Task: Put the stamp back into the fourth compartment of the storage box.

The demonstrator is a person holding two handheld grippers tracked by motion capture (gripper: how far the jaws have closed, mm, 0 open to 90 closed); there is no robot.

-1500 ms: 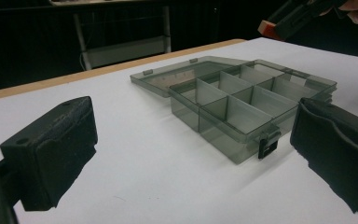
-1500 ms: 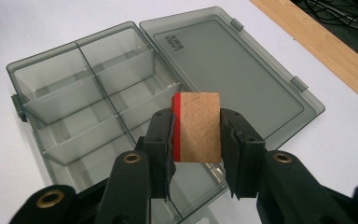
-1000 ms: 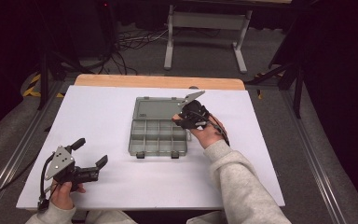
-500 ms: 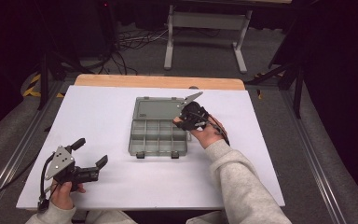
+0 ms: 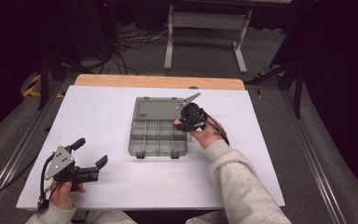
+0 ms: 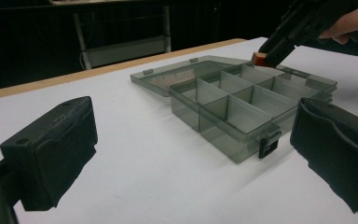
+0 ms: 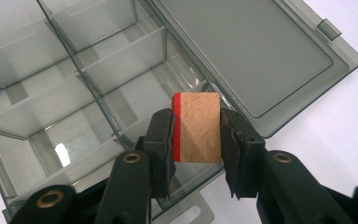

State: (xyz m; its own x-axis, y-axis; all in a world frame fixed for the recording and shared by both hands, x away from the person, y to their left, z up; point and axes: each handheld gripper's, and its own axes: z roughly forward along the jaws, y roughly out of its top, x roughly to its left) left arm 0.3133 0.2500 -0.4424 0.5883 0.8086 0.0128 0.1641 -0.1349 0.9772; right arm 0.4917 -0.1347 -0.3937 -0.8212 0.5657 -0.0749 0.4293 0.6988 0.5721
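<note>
Jaws of the right gripper [image 7: 196, 135] clamped on a small tan block with one red face [image 7: 196, 127], pads pressing both long sides. Held above the far-right compartments of the smoky transparent plastic organiser box [image 7: 98, 60], close to the hinge line, the tan face turned up to the camera. Probably carried that way so the block can drop straight down between the dividers without catching a wall. Seen from the left gripper view as an orange-red tip [image 6: 260, 58] just over the box's back row. Lid [image 7: 251, 51] folded flat on the bench behind the tray, leaving every cell open from above; all visible cells bare. White bench top [image 5: 98, 116] around it, wooden edge at the far side.

Jaws of the left gripper [image 5: 89, 158] wide apart and holding nothing, parked near the front-left corner of the bench, well apart from the box, presumably to stay out of the way. Front latches [image 6: 268, 142] unclipped.
</note>
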